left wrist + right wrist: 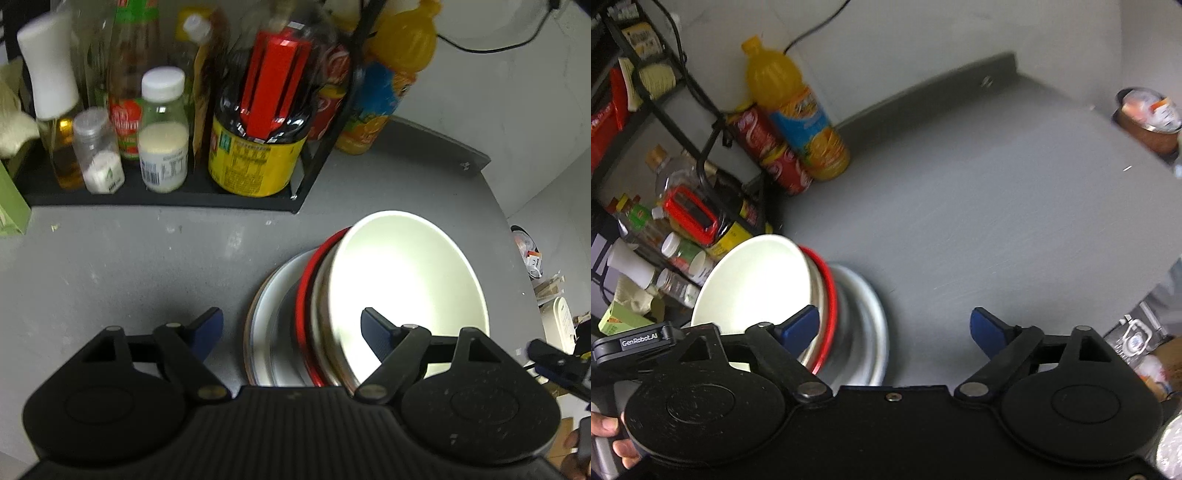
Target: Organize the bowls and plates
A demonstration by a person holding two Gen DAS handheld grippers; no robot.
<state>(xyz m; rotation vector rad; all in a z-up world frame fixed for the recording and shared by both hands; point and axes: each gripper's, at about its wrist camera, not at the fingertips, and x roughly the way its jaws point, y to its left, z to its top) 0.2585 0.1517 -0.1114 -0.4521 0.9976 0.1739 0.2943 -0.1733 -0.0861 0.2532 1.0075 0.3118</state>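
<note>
- Centrally, a stack of dishes sits on the grey tabletop (129,258): a white bowl (406,280) on top, a red-rimmed bowl (304,295) under it, white plates (266,317) at the bottom
- Stack lies near the front right corner of a black rack (166,195), apart from it
- Left tool (291,328) hovers over the stack, jaws wide, nothing gripped; one blue pad (376,332) shows in front of the white bowl, the other over bare tabletop
- Right tool (895,328) is also spread wide and empty; stack lies to its left side, its left pad (798,328) in front of the bowl rims
- Rack holds sauce bottles and jars; an orange drink bottle (798,110) and red cans (775,155) stand beside it at the wall
- Fingers of a hand (605,432) visible at the edge of the right wrist view
</note>
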